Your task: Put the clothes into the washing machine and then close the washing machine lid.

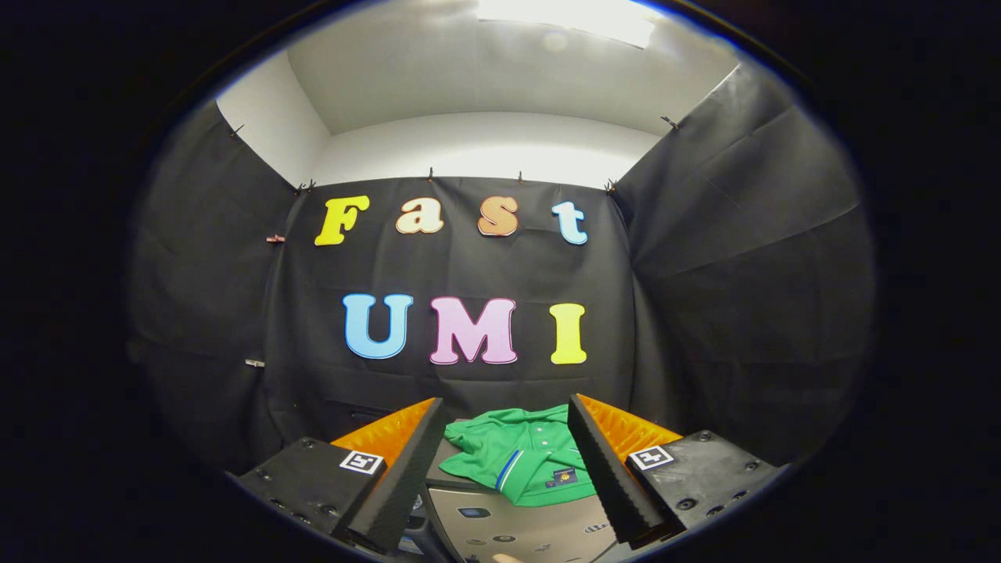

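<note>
A green shirt (525, 460) with a blue-and-white stripe lies crumpled on top of the washing machine (516, 532), just ahead of and between my fingers. My gripper (504, 410) is open, its two dark ribbed fingers (410, 469) with orange sides spread wide on either side of the shirt, touching nothing. The machine shows as a pale grey panel with small icons below the shirt. I cannot tell from here whether its lid is open or shut.
Black cloth walls close the booth behind and to both sides, with white wall and a bright ceiling light above. A fingertip (508, 558) of a person peeks in beneath the machine's panel.
</note>
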